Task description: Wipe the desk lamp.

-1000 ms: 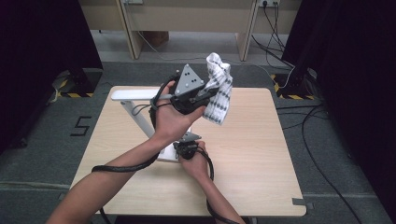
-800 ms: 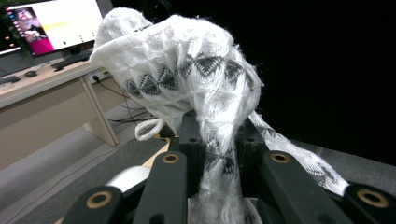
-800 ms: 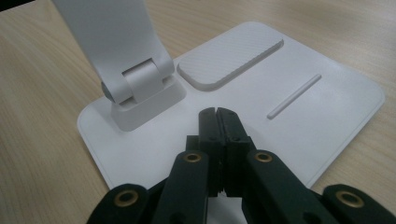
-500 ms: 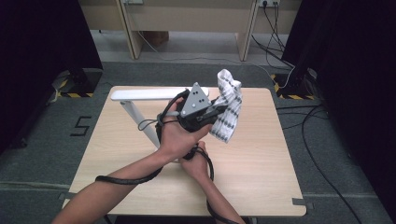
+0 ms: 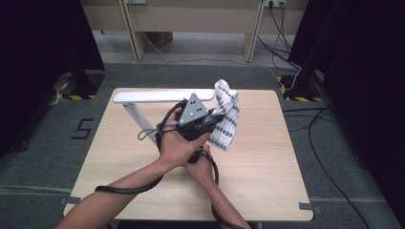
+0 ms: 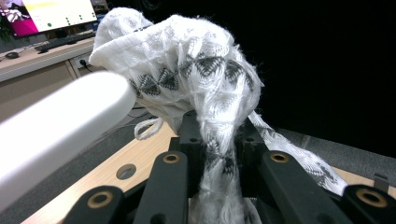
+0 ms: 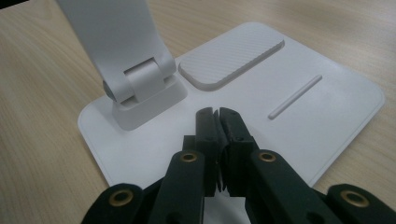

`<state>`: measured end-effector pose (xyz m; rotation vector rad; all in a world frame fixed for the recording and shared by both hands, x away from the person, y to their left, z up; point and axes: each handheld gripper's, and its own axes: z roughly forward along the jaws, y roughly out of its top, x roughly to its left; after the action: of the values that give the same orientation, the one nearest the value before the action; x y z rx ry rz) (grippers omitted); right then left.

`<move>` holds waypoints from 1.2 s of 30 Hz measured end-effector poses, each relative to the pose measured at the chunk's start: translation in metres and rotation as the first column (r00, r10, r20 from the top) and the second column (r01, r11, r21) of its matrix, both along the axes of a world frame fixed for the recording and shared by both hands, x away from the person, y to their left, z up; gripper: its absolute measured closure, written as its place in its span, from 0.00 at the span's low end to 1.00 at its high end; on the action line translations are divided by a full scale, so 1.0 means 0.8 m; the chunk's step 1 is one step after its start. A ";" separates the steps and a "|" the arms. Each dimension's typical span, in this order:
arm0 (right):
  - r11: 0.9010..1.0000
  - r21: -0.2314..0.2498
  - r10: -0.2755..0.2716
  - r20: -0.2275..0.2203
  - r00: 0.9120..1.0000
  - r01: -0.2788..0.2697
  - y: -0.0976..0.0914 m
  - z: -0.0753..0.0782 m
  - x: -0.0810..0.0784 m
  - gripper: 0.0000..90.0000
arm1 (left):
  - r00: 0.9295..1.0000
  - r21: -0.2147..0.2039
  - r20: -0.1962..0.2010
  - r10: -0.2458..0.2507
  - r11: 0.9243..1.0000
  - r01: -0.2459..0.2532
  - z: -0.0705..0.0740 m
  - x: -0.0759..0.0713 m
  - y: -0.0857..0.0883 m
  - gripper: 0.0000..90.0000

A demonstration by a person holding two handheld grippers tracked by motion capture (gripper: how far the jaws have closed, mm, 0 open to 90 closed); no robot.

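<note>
A white desk lamp stands on the wooden table [image 5: 267, 167]. Its long head [image 5: 162, 96] runs along the far side, above a slanted arm [image 5: 138, 119]. My left gripper [image 5: 212, 119] is shut on a white cloth with a black pattern [image 5: 227, 119], held at the head's right end. In the left gripper view the bunched cloth [image 6: 201, 70] rises from between the jaws [image 6: 217, 135], beside the lamp head [image 6: 60, 126]. My right gripper [image 7: 217, 114] is shut with nothing in it, tips down on the lamp's flat white base [image 7: 327, 107] near the hinge [image 7: 140, 84].
The person's left forearm crosses over the right hand [image 5: 200, 167] near the table's middle. Cables [image 5: 296, 76] lie on the floor behind the table, in front of a long desk [image 5: 191, 14]. A monitor [image 6: 56, 14] stands on that desk.
My left gripper has come down with the cloth, from above the lamp head to level with its right end. The right gripper has stayed on the lamp base.
</note>
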<state>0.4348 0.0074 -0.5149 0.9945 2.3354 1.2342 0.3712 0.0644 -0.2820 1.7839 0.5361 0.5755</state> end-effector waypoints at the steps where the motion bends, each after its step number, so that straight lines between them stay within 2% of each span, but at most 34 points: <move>1: 1.000 0.000 0.000 0.000 1.000 0.000 0.000 0.000 0.000 0.97 | 1.000 -0.003 -0.003 0.005 1.000 -0.005 -0.002 0.000 0.002 0.86; 7: 1.000 0.000 0.001 -0.001 1.000 -0.001 0.000 0.000 0.000 0.98 | 1.000 -0.012 -0.017 0.023 1.000 -0.023 -0.005 0.005 0.013 0.86; 13: 1.000 0.004 0.005 0.006 1.000 -0.005 0.000 -0.001 0.000 0.98 | 0.998 -0.032 -0.030 0.062 0.997 -0.063 -0.003 0.012 0.029 0.86; 28: 1.000 0.000 0.006 0.009 1.000 -0.006 0.000 0.000 0.000 0.98 | 0.993 -0.087 -0.043 0.114 0.989 -0.118 -0.001 0.013 0.044 0.86; 36: 1.000 0.000 0.008 0.011 1.000 -0.008 0.000 -0.001 0.000 0.98 | 0.990 -0.102 -0.053 0.132 0.985 -0.137 -0.002 0.015 0.053 0.86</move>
<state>0.4350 0.0075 -0.5153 0.9773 2.3332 1.2400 0.3834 0.1067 -0.2839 1.6725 0.7107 0.5890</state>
